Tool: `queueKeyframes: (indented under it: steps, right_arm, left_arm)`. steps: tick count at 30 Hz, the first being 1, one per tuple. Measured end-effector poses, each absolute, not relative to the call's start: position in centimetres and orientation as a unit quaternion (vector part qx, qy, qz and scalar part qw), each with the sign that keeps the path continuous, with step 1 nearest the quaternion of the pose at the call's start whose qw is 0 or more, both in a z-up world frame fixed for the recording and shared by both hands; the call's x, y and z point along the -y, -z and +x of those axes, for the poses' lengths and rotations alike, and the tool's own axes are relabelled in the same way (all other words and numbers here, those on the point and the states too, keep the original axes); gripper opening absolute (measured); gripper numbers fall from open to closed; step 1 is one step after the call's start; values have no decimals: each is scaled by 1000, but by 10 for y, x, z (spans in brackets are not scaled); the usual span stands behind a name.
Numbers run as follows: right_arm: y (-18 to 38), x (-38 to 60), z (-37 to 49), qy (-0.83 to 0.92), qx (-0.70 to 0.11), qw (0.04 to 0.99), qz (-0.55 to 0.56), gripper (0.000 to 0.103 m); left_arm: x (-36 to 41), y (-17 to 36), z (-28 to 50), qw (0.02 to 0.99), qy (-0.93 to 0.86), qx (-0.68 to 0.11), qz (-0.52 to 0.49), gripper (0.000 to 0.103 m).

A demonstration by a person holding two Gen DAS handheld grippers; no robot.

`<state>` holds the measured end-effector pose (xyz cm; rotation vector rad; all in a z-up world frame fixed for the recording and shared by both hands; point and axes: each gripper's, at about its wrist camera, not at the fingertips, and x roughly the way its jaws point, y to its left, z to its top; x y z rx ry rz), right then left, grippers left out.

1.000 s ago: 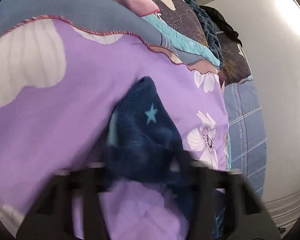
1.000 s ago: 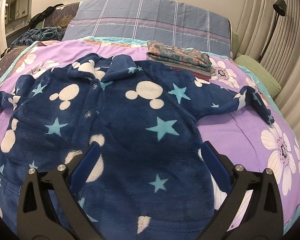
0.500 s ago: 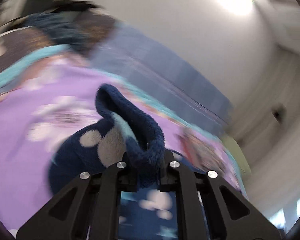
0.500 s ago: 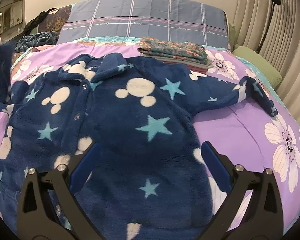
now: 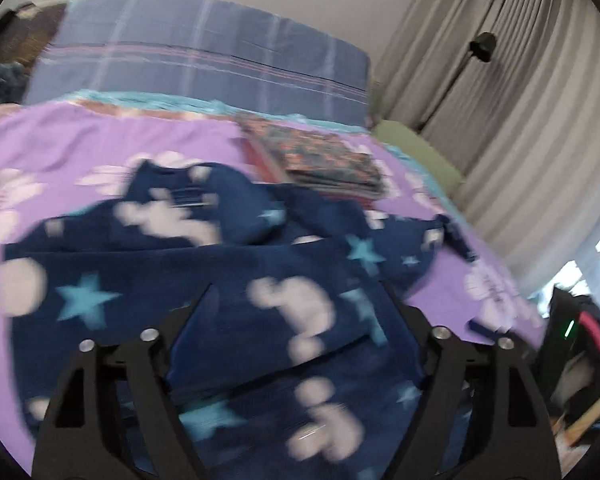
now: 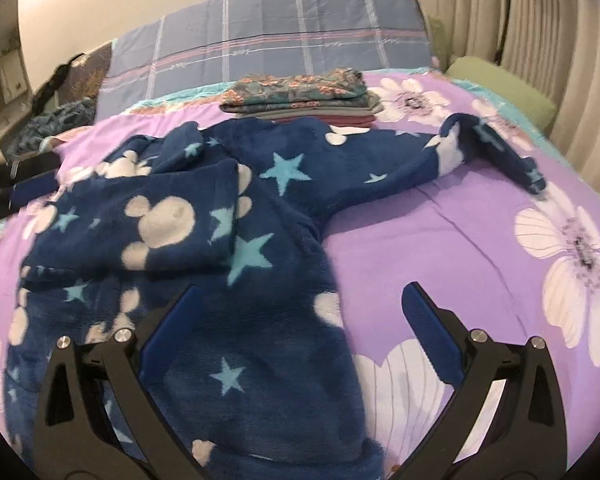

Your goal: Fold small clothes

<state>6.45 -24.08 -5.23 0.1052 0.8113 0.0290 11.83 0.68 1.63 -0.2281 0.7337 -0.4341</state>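
Overhead, beige curtains (image 6: 540, 40) flank the purple floral bedspread (image 6: 440, 240).

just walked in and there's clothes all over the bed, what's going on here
A person with a gripper in each hand is folding a navy fleece top with stars on a purple floral bedspread. One sleeve is already folded across the chest; the left gripper has just been opening, with nothing between its fingers. The other sleeve lies stretched out, and the right gripper hovers open over the hem. A stack of folded clothes sits near the pillow.
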Motion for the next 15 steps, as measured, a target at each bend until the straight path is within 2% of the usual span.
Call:
queueKeyframes:
  steps: [3,5,8,15]
  right_arm:
    - [50,240,76,-67,-397,912,75,99]
    - [49,233,87,-94,-399,909,79,84]
    - [55,214,114,-150,-411,897,65,71]
    - [81,183,186,-164,-444,878,64,71]
  left_arm:
    - [-49,-7,96,923,145,-352,-66,88]
    - [-72,2,82,927,108,-359,-35,90]
    - [-106,34,64,921,43,-388,7,90]
    - [-149,79,73,905,-56,-421,19,90]
